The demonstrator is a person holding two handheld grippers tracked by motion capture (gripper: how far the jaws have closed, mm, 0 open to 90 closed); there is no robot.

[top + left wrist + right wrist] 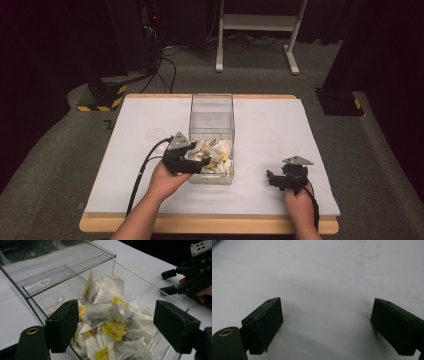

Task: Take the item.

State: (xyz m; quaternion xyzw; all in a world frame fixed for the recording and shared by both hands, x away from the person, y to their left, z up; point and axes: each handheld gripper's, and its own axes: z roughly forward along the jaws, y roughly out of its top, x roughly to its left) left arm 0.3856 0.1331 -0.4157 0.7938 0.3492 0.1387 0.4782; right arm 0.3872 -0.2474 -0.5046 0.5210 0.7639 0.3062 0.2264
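A clear plastic box [212, 107] stands in the middle of the white table [260, 125], and its near end holds a heap of tea bags [216, 150] with yellow tags. My left gripper [199, 165] hovers over the box's near left corner, open, with the tea bags [113, 315] lying below and between its jaws. The box [67, 267] has an empty far compartment behind a clear divider. My right gripper [272, 180] rests low over bare table at the near right, open with nothing between its jaws; the same gripper [168, 281] appears beyond the box in the left gripper view.
The white table surface [324, 277] under the right gripper bears faint brownish stains. A faint round mark [156, 134] lies left of the box. Beyond the table stand a white frame [260, 30], black stands and floor cables.
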